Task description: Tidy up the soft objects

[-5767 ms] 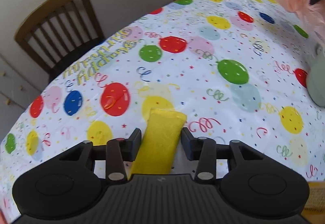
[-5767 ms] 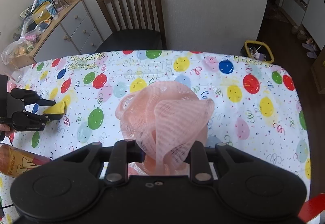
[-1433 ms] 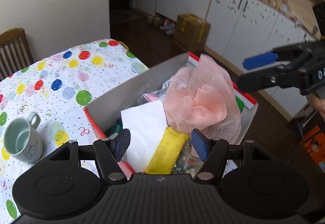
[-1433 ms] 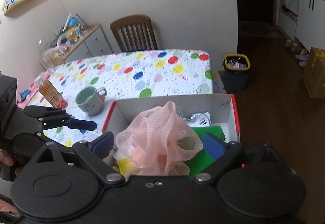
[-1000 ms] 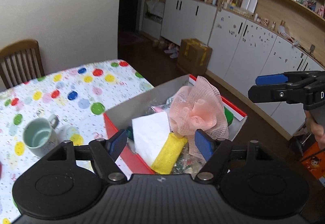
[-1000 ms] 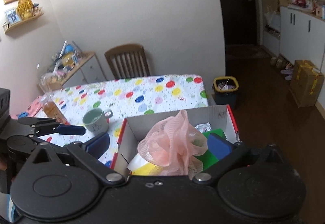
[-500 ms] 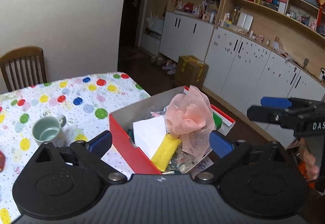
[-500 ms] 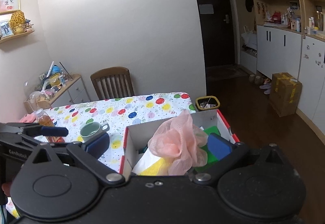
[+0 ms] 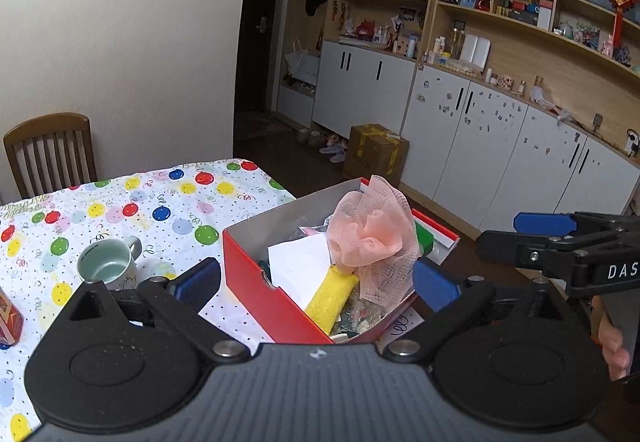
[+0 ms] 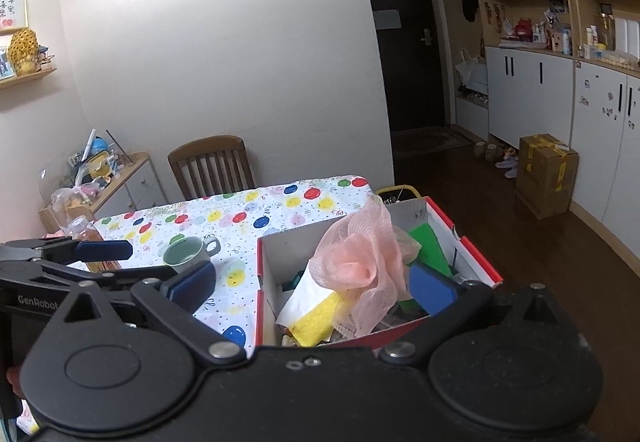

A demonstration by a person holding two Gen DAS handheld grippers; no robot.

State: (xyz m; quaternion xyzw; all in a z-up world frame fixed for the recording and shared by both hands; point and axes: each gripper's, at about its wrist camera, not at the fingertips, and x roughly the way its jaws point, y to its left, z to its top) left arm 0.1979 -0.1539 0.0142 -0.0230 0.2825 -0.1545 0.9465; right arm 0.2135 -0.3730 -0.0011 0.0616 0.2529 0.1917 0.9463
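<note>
Both grippers (image 9: 316, 284) wide, empty, prob. above box (image 9: 256, 274)

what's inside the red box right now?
In the red box: pink mesh pouf on top, yellow sponge, white paper, green item. The pouf covers what lies beneath it; the box floor is hidden.

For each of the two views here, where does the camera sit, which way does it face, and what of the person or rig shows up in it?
Left wrist: sits on the left gripper, looking down over the red box toward the white cabinets; jaws open and empty; the right gripper and fingers show at right.
Right wrist: sits on the right gripper, facing the box, table and wooden chair; jaws open and empty; the left gripper shows at left.
Shared: box, pink mesh puff, yellow sponge, green mug, balloon tablecloth.
</note>
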